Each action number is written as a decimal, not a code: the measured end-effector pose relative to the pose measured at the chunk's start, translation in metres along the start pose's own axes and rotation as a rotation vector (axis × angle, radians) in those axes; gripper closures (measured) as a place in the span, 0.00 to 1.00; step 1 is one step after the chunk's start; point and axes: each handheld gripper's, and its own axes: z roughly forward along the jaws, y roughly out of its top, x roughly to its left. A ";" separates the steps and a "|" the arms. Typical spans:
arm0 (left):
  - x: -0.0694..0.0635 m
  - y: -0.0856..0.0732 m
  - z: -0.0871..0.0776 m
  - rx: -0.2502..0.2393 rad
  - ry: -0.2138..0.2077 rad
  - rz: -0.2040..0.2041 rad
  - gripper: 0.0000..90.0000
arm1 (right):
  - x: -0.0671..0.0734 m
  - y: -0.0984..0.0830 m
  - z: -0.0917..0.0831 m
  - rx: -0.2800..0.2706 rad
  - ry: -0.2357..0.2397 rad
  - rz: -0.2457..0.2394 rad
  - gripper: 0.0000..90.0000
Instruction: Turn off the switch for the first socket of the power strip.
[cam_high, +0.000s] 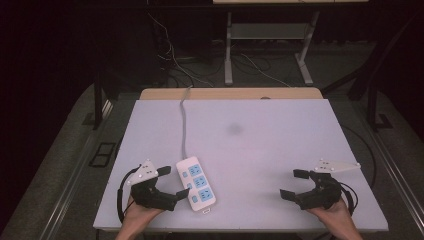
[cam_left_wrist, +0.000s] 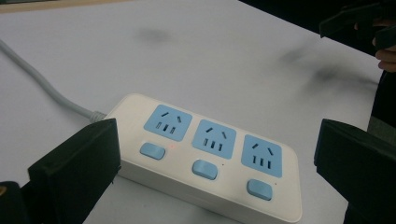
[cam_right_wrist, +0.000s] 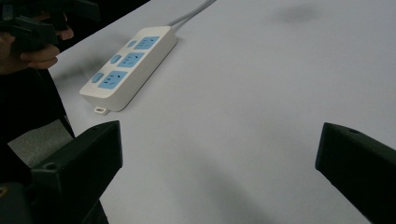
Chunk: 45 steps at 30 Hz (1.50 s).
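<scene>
Two grippers sit low at the table's near edge. Left gripper, jaws spread wide, brackets the white power strip by its switches, seemingly lined up to press one; a tiny red light may glow there. Right gripper waits well apart, jaws open, holding nothing.

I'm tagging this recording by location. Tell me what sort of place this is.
Probably a lab or workshop test bench: a plain white rectangular tabletop bearing a white plastic power strip with three blue sockets, loose cables on the dark floor, and grey metal desk legs behind.
</scene>
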 end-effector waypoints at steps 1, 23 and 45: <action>0.000 0.001 -0.001 0.001 0.002 -0.003 0.00 | 0.000 0.000 0.000 0.001 0.000 -0.001 0.00; 0.013 0.015 -0.006 0.063 0.022 -0.007 0.00 | 0.000 -0.001 0.001 0.020 -0.010 -0.010 0.00; 0.030 0.039 0.001 0.149 0.026 0.029 0.00 | 0.000 -0.002 0.001 0.023 -0.013 -0.007 0.00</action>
